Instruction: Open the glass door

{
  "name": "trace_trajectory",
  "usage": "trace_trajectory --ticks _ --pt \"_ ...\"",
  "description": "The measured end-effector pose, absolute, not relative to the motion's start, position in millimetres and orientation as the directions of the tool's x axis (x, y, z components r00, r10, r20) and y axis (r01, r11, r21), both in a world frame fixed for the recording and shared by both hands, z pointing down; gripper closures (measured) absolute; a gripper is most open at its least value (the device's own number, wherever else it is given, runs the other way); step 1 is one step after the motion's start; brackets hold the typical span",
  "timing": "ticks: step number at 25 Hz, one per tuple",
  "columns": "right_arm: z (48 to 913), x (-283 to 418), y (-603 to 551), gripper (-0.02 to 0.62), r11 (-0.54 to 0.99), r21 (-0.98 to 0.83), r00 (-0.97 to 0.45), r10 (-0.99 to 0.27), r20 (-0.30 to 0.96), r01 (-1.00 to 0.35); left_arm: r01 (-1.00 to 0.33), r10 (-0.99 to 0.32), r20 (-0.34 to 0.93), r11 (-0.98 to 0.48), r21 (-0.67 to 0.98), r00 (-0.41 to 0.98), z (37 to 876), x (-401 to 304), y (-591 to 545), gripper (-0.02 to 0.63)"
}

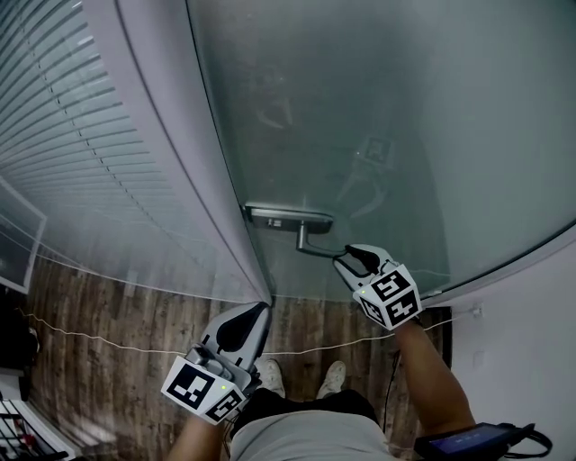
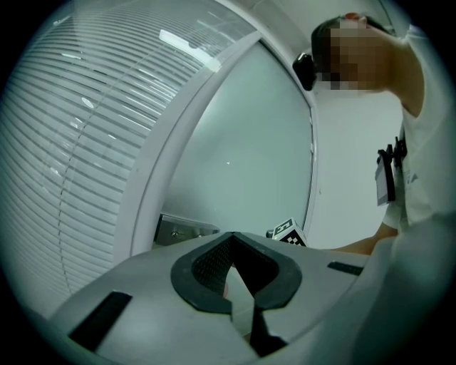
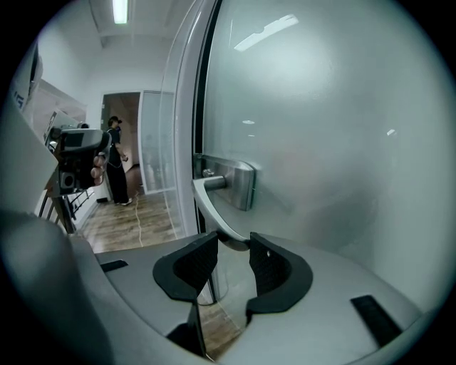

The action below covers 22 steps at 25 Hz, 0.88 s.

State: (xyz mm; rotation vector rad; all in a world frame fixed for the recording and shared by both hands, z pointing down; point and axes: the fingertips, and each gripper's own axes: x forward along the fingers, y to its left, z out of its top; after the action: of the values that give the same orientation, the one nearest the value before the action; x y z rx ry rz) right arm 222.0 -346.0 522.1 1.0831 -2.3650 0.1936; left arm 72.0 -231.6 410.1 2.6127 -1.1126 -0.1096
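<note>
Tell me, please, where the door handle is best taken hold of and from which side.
Take the door handle at its lever's free end, farthest from the mounting plate, where a downward push likely turns it most easily. Come from the room side, jaws either side of the flat bar, as the right tool stands now.

Frosted glass door [image 1: 387,117], upright, its silver lever handle [image 1: 317,249] level near one edge.

Dim, bluish, fisheye-warped frames; glare from the ceiling light [image 3: 120,10] on the glass door [image 3: 320,142].
</note>
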Motion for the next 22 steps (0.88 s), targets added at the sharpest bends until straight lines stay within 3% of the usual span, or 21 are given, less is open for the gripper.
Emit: trace_trajectory --ticks 12,22 --pt "505 224 -346 0.456 0.636 0.163 -0.501 -0.718 0.483 -0.754 -0.703 -0.729 0.02 -0.652 0.284 0.684 414 62 -202 0.606" --pt "488 233 -429 0.456 0.632 0.127 -0.494 -0.7 0.515 -0.764 -0.714 -0.74 0.056 -0.623 0.319 0.67 391 67 -257 0.606"
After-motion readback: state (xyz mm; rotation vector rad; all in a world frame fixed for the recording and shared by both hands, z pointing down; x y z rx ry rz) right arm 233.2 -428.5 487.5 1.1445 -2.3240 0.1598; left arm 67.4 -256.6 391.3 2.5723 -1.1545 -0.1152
